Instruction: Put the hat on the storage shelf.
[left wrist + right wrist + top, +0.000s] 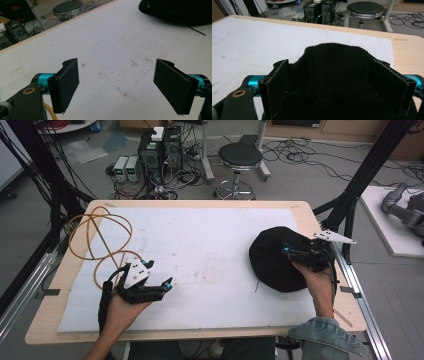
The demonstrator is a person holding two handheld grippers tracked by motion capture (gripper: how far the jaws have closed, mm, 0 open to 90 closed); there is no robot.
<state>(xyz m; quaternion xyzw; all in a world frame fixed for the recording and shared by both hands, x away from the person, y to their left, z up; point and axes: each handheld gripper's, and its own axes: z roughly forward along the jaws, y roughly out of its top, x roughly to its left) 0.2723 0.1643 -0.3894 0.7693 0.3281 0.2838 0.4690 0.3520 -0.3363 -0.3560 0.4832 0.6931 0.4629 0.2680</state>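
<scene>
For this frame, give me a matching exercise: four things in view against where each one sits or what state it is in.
Things:
1. black hat
2. orange cable
3. left gripper
4. round stool

Place or state:
A. on the floor beyond the table's far edge
B. looped at the table's left side
C. jaws spread over bare white table surface
D. on the table's right side, with the right gripper at it

Pairs: 1-D, 2-B, 3-C, 4-A

Open board (200,255) between cable (100,240) and cloth (272,257)
</scene>
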